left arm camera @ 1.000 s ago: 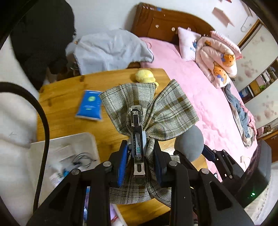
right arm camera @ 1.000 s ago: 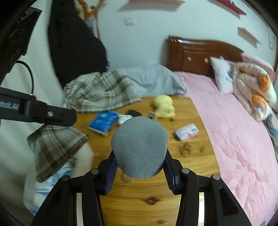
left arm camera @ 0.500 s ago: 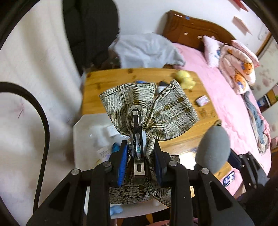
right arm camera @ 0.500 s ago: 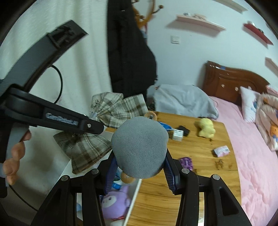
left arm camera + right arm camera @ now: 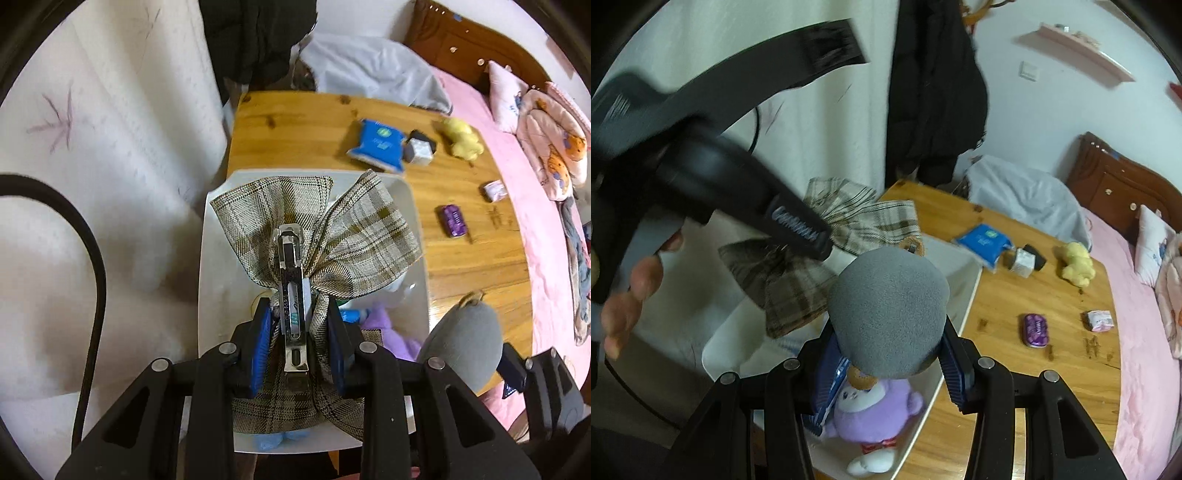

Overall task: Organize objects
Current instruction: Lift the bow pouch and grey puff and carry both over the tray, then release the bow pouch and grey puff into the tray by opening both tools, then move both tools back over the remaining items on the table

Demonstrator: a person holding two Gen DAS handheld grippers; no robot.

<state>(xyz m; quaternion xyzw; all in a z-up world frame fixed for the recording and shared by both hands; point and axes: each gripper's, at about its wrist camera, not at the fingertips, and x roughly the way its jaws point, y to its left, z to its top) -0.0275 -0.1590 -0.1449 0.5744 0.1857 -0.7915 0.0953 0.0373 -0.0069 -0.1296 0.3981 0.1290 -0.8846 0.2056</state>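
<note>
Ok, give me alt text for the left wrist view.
The left gripper clamps a plaid hair bow by its metal clip above a white bin on a wooden table. Right of it, the right gripper holds a grey plush.

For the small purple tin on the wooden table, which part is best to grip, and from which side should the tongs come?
Grip the purple tin across its short width, on the two long sides, coming straight down from above. It lies flat on the table, low and oblong with rounded ends, so its top offers no hold. It seems to have free space on all sides, so the fingers should fit.
</note>
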